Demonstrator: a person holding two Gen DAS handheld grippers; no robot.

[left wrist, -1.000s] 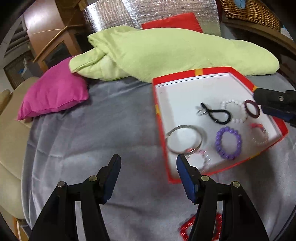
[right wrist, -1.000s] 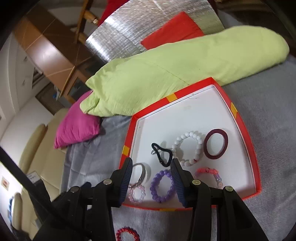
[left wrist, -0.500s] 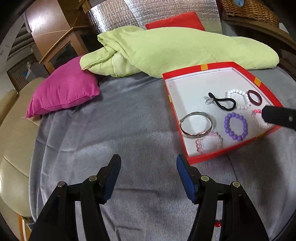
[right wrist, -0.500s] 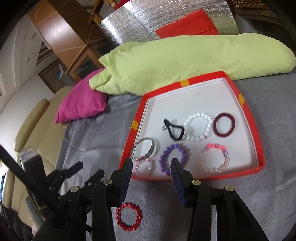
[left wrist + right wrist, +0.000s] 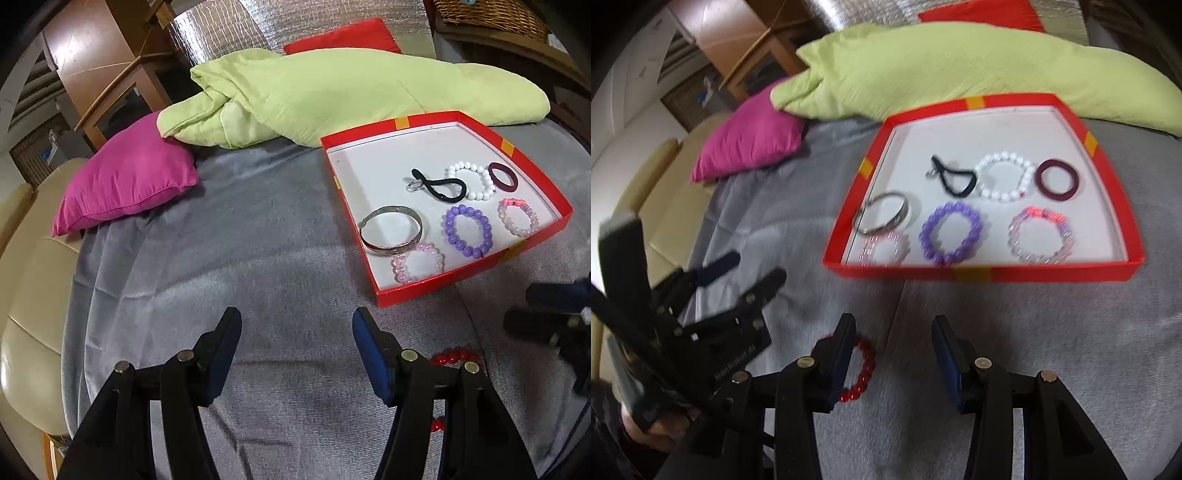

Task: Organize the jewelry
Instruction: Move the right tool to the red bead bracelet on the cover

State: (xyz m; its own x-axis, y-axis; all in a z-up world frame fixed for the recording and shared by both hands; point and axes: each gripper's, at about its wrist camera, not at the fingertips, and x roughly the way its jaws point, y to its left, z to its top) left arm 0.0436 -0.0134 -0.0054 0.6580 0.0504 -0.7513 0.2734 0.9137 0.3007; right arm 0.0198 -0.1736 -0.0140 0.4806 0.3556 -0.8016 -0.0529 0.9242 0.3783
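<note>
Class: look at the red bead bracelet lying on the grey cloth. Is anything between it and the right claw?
Nothing visible. The red bracelet lies bare on the cloth, partly behind one finger of the open right claw. The box lies farther off.

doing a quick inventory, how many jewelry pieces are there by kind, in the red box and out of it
Beaded bracelets: 5, namely white, purple, pale pink and pink mixed in the red box, and red on the grey cloth
Silver bangle: 1
Maroon ring: 1
Black looped band: 1
Total: 8
</note>
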